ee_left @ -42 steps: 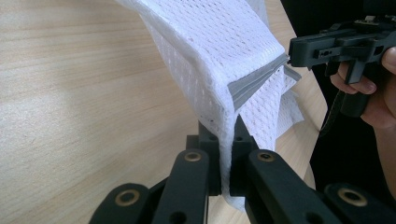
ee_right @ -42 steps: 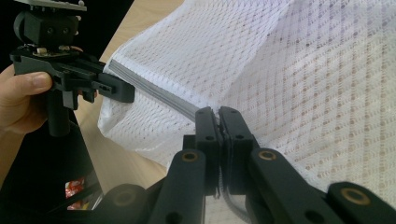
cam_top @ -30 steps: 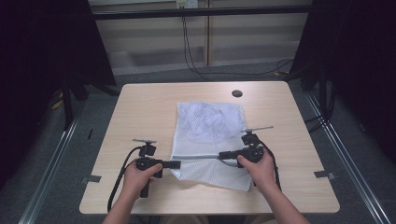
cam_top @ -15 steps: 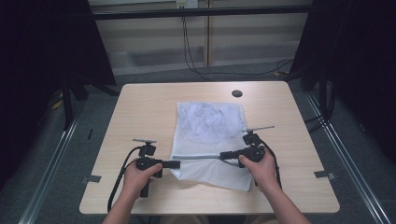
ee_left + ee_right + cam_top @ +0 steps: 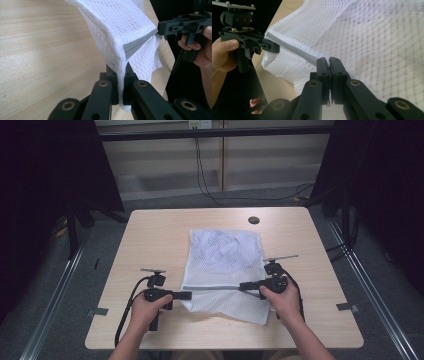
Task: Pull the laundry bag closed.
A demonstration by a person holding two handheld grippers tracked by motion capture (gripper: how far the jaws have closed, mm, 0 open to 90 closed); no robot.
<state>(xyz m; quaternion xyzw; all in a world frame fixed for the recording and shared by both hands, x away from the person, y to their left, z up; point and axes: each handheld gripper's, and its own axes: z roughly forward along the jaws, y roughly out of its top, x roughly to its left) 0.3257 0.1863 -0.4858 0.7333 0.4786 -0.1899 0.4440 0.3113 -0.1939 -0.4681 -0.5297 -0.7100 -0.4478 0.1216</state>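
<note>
Right now the white mesh laundry bag [image 5: 222, 270] lies flat near the middle of the wooden surface [image 5: 150, 235], its closed end toward the far edge and its grey zipper band [image 5: 216, 288] stretched across the near end between the two tools. The left hand-held gripper [image 5: 186, 295] is clenched on the mesh at the bag's left edge; in the left gripper view its pads [image 5: 113, 77] pinch a fold of fabric just below the end of the grey band [image 5: 136, 45]. The right hand-held gripper [image 5: 245, 285] is clamped on the opposite end of the same band, and the right gripper view shows its jaws pressed together on the grey strip [image 5: 294, 48] with the netting [image 5: 382, 50] spreading away behind. The step in hand looks like holding the zippered edge taut, probably to fold or straighten the bag. To do it well, the two grips should keep level with each other and pull evenly, so the band stays straight rather than sagging or twisting. Because the mesh is thin and slippery, the pinch ought to sit on the stiffer band where possible. Any lift should be shared by both hands, lest the far end drag and bunch.
</note>
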